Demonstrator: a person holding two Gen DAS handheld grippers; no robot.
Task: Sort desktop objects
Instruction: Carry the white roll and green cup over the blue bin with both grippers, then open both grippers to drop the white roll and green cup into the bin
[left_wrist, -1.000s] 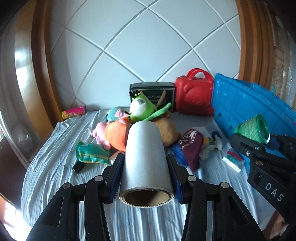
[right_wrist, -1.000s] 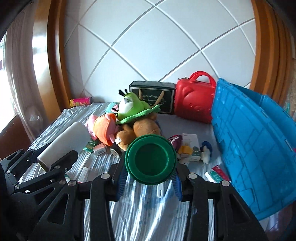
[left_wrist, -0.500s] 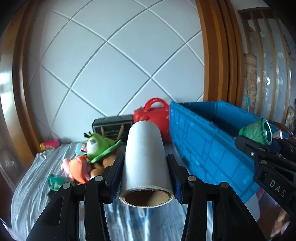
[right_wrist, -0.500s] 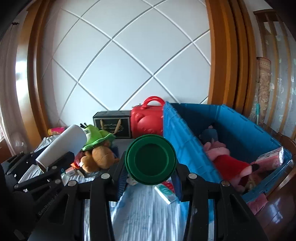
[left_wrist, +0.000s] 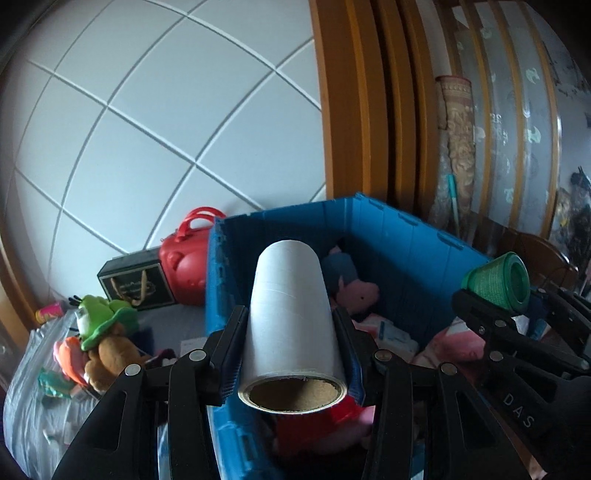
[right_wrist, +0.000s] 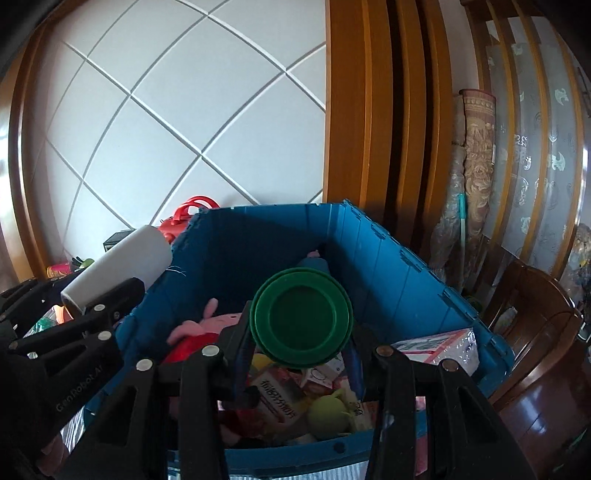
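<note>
- The left gripper (left_wrist: 291, 350) stays clamped on the white paper roll with a brown cardboard core (left_wrist: 290, 317), its blue pads pressing both sides.
- The right gripper (right_wrist: 299, 354) stays clamped on the green ribbed plastic cup (right_wrist: 301, 323), whose round base faces the camera.
- A second ago both grippers faced the cloth-covered table (left_wrist: 33, 402) and its heap of plush toys (left_wrist: 99, 336); now both have swung across so that the open blue plastic crate (right_wrist: 373, 258) fills the middle of each view.
- The roll now hangs over the crate's near left part, the cup over its middle, above a pink plush pig (right_wrist: 207, 325) and printed packets (right_wrist: 277, 398) already inside.
- This looks like the carry stage nearly finished: both items seem placed for release into the crate.
- Many toys, a red plastic case (left_wrist: 184, 258) and a black box (left_wrist: 136, 282) remain on the table, so the sorting is far from complete.
</note>
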